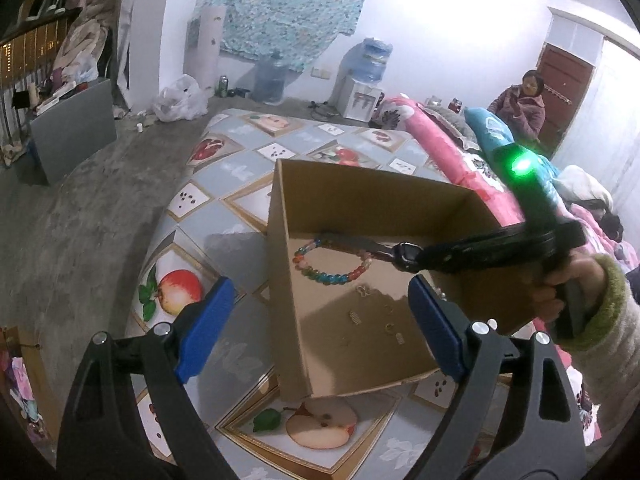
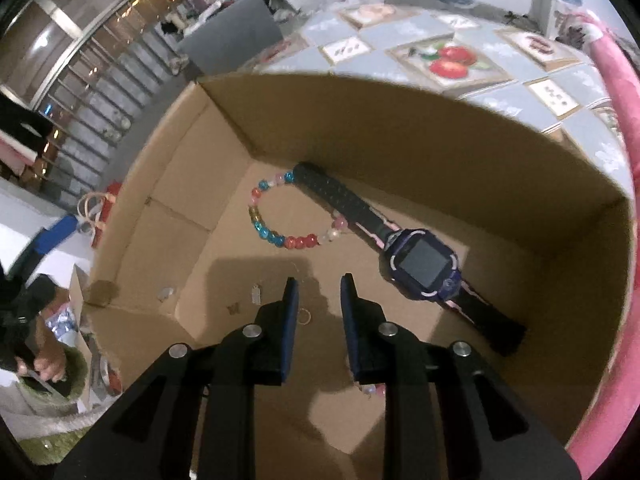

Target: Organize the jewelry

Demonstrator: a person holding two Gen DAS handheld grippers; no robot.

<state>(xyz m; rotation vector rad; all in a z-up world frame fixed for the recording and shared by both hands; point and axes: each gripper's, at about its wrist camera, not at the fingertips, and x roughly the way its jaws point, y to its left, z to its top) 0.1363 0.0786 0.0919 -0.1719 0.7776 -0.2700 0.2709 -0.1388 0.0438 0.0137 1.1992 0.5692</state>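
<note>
- Left wrist view: the left gripper [image 1: 316,320] hangs above the near corner of the cardboard box [image 1: 360,200], its blue fingers [image 1: 204,328] spread wide with nothing between them.
- The box stands on the fruit-patterned tablecloth [image 1: 224,184]; the bead bracelet [image 1: 330,262] lies on its floor.
- Right wrist view: the right gripper [image 2: 318,292] points down into the box [image 2: 400,128], jaws narrow and empty.
- The bracelet [image 2: 280,216] lies touching the strap of the smartwatch [image 2: 424,264]; small earrings [image 2: 256,294] are scattered nearby.

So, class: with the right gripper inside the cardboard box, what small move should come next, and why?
Probably lift the right gripper out: nothing sits between its fingers, and the beaded bracelet and purple smartwatch already lie in the brown cardboard box.
</note>
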